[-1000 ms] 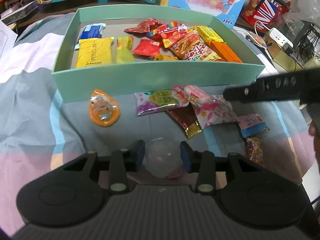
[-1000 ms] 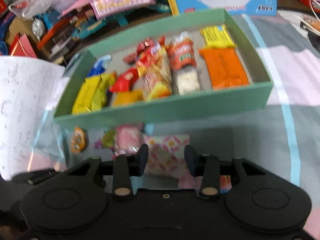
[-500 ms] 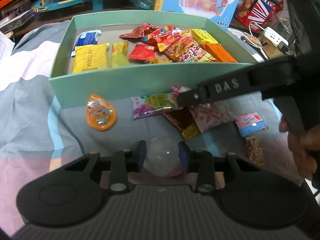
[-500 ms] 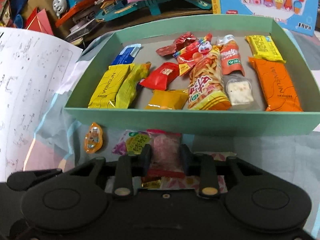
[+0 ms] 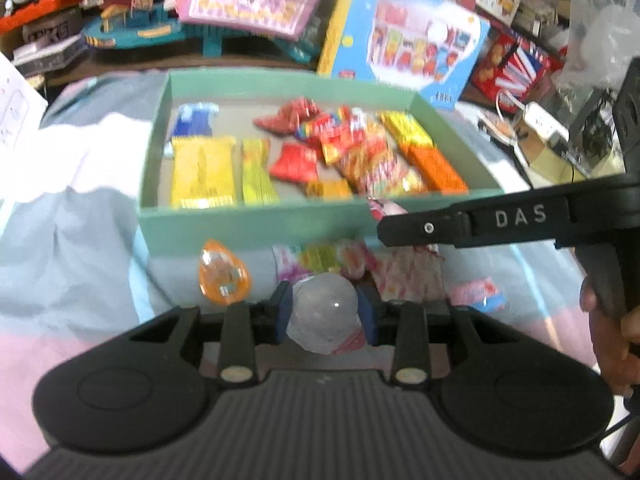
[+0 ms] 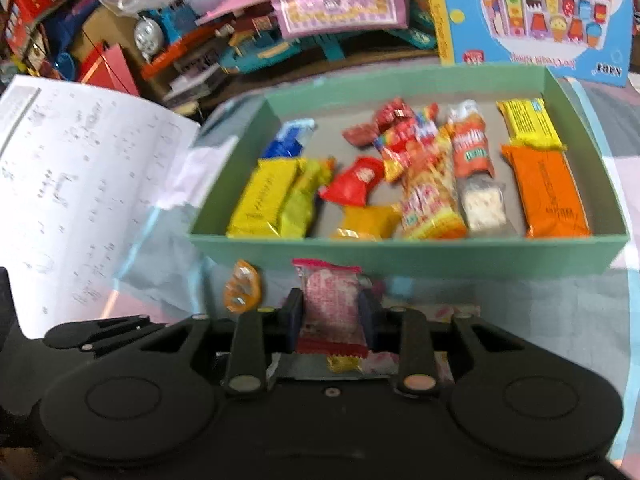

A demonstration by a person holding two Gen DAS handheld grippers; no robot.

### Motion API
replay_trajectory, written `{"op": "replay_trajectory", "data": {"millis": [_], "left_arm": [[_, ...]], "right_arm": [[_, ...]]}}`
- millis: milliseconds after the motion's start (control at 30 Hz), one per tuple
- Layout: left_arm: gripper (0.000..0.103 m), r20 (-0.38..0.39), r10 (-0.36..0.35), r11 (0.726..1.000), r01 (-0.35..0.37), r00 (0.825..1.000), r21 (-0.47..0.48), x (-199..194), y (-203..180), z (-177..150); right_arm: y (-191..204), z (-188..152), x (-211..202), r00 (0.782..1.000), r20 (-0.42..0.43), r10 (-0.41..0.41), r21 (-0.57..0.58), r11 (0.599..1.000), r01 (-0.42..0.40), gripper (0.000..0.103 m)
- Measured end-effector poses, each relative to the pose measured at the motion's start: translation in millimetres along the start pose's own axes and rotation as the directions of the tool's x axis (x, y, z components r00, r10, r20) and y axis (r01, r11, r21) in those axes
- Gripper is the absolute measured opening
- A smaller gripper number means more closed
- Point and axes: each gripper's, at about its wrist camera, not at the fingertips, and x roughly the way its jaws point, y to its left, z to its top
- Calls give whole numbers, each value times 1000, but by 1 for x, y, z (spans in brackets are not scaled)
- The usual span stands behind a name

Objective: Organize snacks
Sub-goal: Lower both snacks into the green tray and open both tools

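Clamping a translucent round jelly cup (image 5: 325, 312) between its blue-padded fingers, the left gripper (image 5: 325, 314) hangs over the striped bedsheet (image 5: 72, 248). The right gripper (image 6: 331, 318) pinches a pink-and-white snack packet (image 6: 330, 302) upright. At twelve o'clock from both sits the shallow mint-green cardboard box (image 6: 400, 254) of wrapped snacks; an orange teardrop jelly pack (image 5: 224, 278) lies at eleven o'clock from the left gripper, just before the box wall.

Pink packet (image 6: 330, 307) upright; clear jelly cup (image 5: 323, 317) clamped.
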Motion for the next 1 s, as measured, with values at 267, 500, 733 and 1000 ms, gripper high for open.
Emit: {"op": "replay_trajectory", "data": {"millis": [267,500,733,1000], "left_arm": [[35,66,44,999,-43,997,-10,17,24,66],[35,52,82,996,-80,995,-39,65,49,125],[35,20,119,992,-118,993,-41,113,69,159],[91,48,205,976,-200,978,-88,133,84,177]], "right_arm": [[1,62,5,997,79,-9,38,999,6,29],[-11,119,54,997,80,-7,98,995,-1,29],[-16,156,108,998,57,11,111,994,-17,30],[-18,183,139,997,70,40,156,986,-51,80]]}}
